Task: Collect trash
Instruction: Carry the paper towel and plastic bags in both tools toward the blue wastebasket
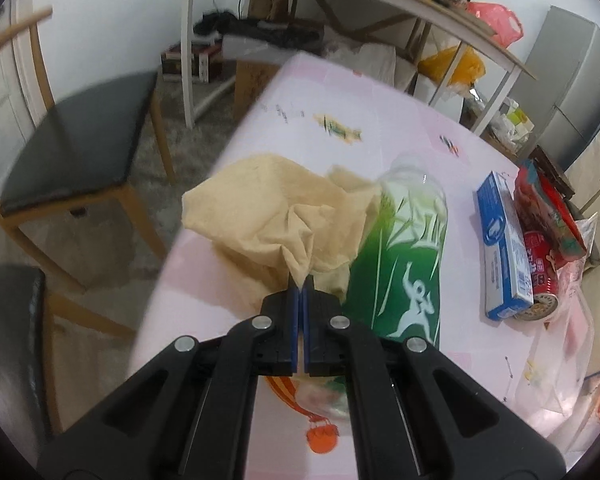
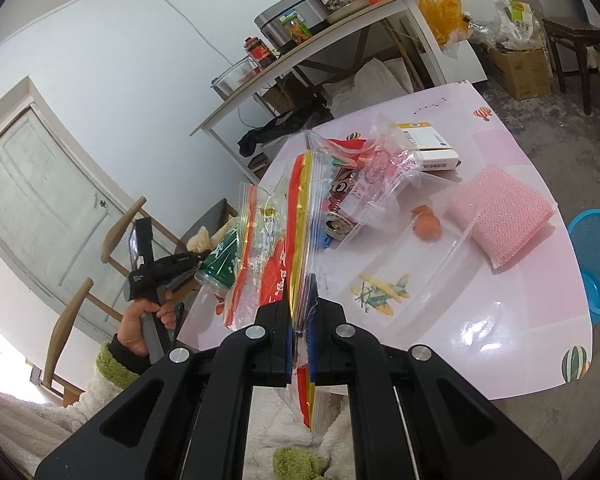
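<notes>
Left tongs (image 1: 300, 280) pinching crumpled beige paper napkin (image 1: 276, 216) at pink glossy tabletop (image 1: 380, 120) edge, beside green plastic bottle (image 1: 404, 260). Right tongs (image 2: 303, 312) clamping clear zip bag (image 2: 296, 240) over tabletop's near edge.

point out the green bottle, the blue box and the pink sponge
green bottle (image 1: 404, 264), left wrist view, middle of its label
blue box (image 1: 504, 248), left wrist view, its top face
pink sponge (image 2: 504, 212), right wrist view, centre of its mesh top

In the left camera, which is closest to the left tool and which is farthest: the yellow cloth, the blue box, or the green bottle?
1. Yellow cloth: pinched in the left tool.
2. Green bottle: lying just to its right.
3. Blue box: farther right, beside the red can.
</notes>
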### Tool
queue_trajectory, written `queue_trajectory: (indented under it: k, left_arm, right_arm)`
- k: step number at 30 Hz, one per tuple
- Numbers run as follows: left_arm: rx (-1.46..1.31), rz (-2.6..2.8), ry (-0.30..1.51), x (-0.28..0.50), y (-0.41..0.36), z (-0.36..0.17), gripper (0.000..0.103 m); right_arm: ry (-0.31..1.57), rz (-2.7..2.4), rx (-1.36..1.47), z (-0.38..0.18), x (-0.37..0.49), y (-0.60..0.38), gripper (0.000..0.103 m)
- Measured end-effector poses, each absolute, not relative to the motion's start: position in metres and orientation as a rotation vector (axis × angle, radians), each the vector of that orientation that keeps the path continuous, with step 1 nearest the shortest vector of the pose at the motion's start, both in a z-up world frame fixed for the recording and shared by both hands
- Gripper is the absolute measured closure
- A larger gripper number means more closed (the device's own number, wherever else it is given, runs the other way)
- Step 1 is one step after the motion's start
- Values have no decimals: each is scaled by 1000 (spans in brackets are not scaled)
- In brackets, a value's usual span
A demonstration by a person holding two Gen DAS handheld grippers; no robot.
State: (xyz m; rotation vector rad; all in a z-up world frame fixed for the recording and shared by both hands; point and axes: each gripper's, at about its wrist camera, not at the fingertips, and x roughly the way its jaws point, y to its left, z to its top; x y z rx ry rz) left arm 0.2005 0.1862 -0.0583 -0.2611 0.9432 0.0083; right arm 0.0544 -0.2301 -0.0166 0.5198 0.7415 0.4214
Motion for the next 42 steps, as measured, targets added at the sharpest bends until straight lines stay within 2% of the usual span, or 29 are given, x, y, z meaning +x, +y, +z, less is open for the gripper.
queue_trajectory:
  k: [9,19,32,42]
  left_arm:
    - [-396,-124,1040,193,170,-79,103]
    - [-389,-309,1064,181,113,-74,103]
    - [-287,-90,949,178,147,-45,103]
    - [-271,29,776,155,184,16,103]
  right_arm:
    - [754,417,529,-17,57,-229,97]
    - [764,408,546,-20,61,-231,97]
    - [753,391,558,-21,59,-237,97]
    - [720,390,580,-19,56,-250,97]
